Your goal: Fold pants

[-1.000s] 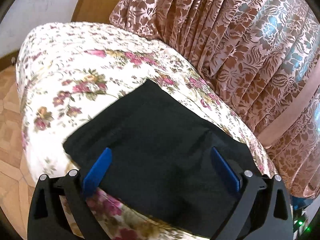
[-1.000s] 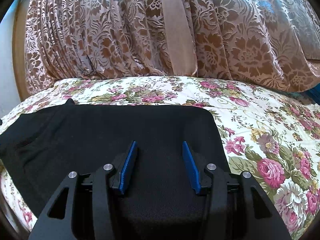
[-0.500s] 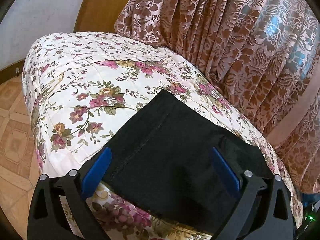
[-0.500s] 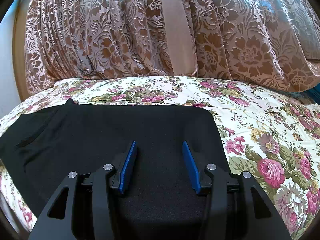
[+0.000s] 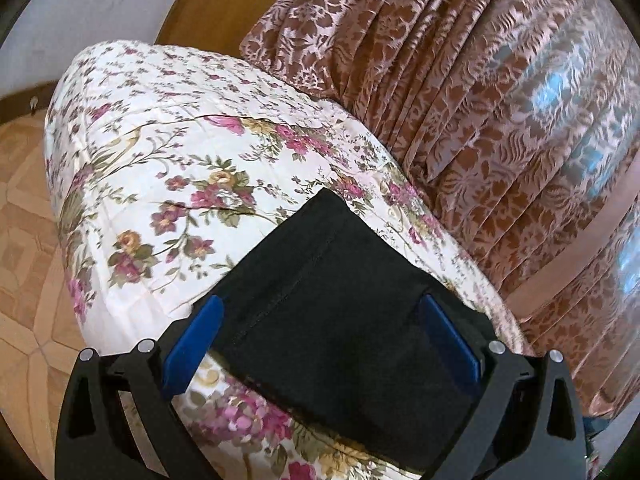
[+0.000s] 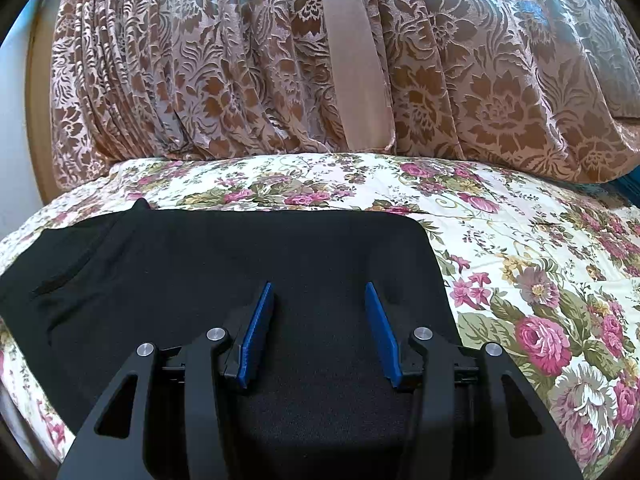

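On the floral bedspread (image 6: 520, 248), the black pants (image 6: 240, 264) are seen folded flat near the bed's end, patterned curtain (image 6: 240, 80) behind. Left gripper (image 5: 324, 332) fingers are spread wide, right gripper (image 6: 318, 320) fingers parted. Since earlier, more bare bedspread is exposed in the left view.

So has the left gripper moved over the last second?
Yes. The left gripper has pulled back from the curtain: the black pants fill less of its view and more floral bedspread shows.
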